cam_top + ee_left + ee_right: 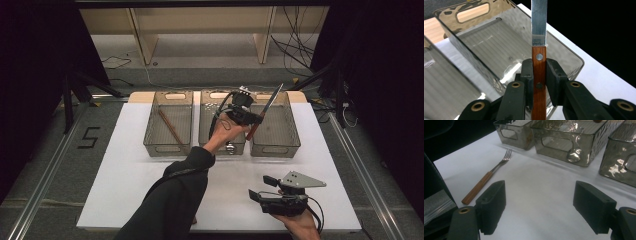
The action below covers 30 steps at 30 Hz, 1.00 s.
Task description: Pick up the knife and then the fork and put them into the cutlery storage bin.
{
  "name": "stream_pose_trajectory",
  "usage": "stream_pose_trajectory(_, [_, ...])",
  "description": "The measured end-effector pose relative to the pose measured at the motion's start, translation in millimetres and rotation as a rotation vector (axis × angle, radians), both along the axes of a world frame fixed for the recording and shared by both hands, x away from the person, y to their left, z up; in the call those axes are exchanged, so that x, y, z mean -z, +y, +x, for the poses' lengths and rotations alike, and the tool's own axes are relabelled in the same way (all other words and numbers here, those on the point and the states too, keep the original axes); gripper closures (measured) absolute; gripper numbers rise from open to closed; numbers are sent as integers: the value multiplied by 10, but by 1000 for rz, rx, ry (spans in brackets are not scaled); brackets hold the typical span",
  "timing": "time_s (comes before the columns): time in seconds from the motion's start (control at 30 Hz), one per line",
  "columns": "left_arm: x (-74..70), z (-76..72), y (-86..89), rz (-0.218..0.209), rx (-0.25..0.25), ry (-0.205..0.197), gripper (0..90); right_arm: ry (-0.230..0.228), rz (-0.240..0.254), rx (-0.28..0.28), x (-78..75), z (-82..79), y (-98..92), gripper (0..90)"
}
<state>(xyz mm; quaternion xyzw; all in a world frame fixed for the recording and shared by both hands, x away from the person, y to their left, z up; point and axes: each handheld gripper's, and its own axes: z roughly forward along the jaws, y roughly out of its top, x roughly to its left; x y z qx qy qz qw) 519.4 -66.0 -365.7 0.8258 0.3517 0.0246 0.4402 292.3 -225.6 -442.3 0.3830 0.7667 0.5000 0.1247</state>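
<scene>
My left gripper (256, 117) hangs over the gap between the middle bin (207, 102) and the right bin (276, 149). It is shut on the wooden handle of a knife (270, 101), whose steel blade points up and away to the right. In the left gripper view the two pads of the left gripper (539, 72) press on the riveted handle. The knife's blade (539, 22) stands over the right bin's ribbed floor (496, 45). My right gripper (261, 188) is at the near right of the table, open with nothing between its jaws (540, 200).
Three clear bins stand in a row at the back of the white table (125, 170). The left bin (172, 93) holds a wooden stick (171, 127). A wood-handled fork (486, 177) lies on the table left of my right gripper. A spoon (574, 155) rests in the middle bin.
</scene>
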Motion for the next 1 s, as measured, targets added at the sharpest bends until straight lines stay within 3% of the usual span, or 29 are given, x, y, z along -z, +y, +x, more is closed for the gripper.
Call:
stream_pose_trajectory(0.37, [-1,84,-204,-9,-9,11,763,7,10,-1,6,6,-22,271])
stream_pose_trajectory(1.0, [254,134,-331,7,-60,57,756,9,7,-11,8,0,-10,270])
